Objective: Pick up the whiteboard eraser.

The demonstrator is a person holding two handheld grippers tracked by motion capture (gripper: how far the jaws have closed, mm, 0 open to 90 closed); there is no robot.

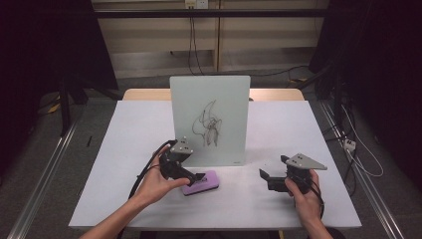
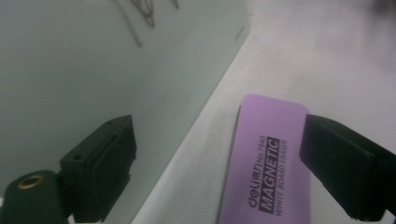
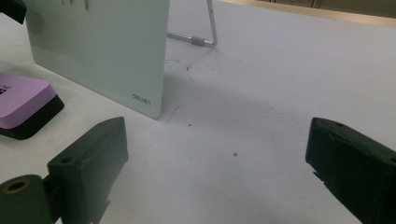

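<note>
Claws both stand apart. Left claw (image 1: pixel 199 178) straddles the purple rectangular magnetic whiteboard eraser (image 1: pixel 201 182), one jaw overlapping its edge, no clamping seen. That eraser lies flat on the white worktop (image 1: pixel 129 149), just before the upright scribbled glass drawing board (image 1: pixel 209 119). Right claw (image 1: pixel 265 175) hovers over bare worktop, holding nothing.

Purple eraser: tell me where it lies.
In the high view, the purple eraser lies flat on the table, front left of the whiteboard, at the left gripper.
</note>
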